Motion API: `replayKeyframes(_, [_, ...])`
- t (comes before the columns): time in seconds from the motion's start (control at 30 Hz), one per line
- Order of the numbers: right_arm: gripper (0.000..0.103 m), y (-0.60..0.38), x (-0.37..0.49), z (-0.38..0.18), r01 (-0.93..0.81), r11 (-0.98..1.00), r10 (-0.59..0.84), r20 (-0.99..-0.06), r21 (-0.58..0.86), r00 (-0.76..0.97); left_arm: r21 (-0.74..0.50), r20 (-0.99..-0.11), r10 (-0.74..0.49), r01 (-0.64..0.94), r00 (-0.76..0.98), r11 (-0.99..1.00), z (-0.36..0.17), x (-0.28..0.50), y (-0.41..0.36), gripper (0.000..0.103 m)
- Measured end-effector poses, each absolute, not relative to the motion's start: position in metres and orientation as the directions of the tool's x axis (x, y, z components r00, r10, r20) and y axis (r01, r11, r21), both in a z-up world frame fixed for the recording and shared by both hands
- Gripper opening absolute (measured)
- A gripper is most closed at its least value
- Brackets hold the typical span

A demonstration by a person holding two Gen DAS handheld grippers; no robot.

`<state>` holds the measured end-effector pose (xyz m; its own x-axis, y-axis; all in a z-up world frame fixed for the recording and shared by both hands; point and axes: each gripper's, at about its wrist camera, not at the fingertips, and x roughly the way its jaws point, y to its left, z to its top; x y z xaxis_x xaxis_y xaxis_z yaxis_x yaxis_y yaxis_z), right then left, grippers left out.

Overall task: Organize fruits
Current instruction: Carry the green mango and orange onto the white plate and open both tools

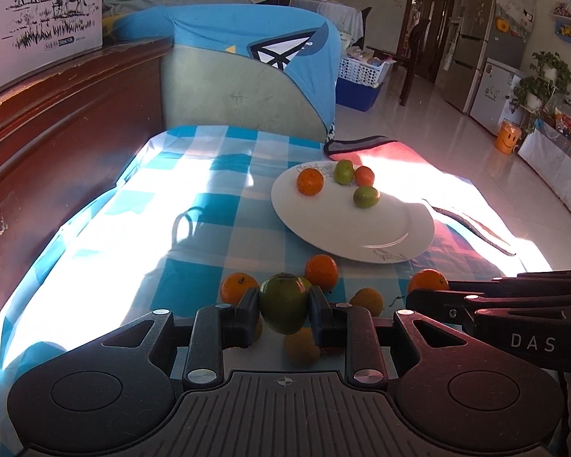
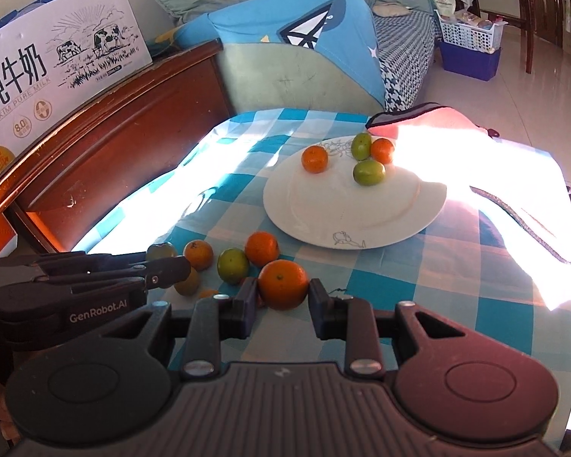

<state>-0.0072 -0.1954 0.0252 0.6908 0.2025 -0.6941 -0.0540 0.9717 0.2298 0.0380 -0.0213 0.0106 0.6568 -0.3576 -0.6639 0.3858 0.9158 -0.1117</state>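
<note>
The left gripper [image 1: 283, 310] has its fingers [image 1: 247, 306] clamped on a green fruit [image 1: 283, 308], one pad on each side at its widest part, and the fruit looks lifted a little off the cloth, though the low angle makes that hard to judge. The right gripper [image 2: 283, 297] has its fingers [image 2: 319, 297] pressed against the flanks of an orange [image 2: 283, 283]; whether it is raised or resting on the bench [image 2: 456, 266] I cannot tell.

Both fruits are round, light and firm-skinned, with some give under pressure. The skin is smooth, so a grip across the middle, as here, is likely the safest; higher or lower and the fruit would probably squirt out. Hard squeezing would bruise them.

Just beyond the right fingers, to their left, lie three more loose fruits: a green one [image 2: 233, 265] and two small oranges [image 2: 262, 248] [image 2: 198, 254]. Further ahead sits the white plate [image 2: 342, 221], with two oranges and two green fruits at its far side. Its near half is bare and offers room, but the surface is slick and shallow, so fruit set down there may roll.
</note>
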Motion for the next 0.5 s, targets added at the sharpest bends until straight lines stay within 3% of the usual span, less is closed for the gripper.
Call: replayKeyframes(0.5, [0.029,-0.239,0.025,0.040,0.018,0.965,0.174,-0.686,0.263,0.707,-0.180,-0.634,-0.427,0.414,0.645,0.893,0.025,0.069,-0.044,0.024])
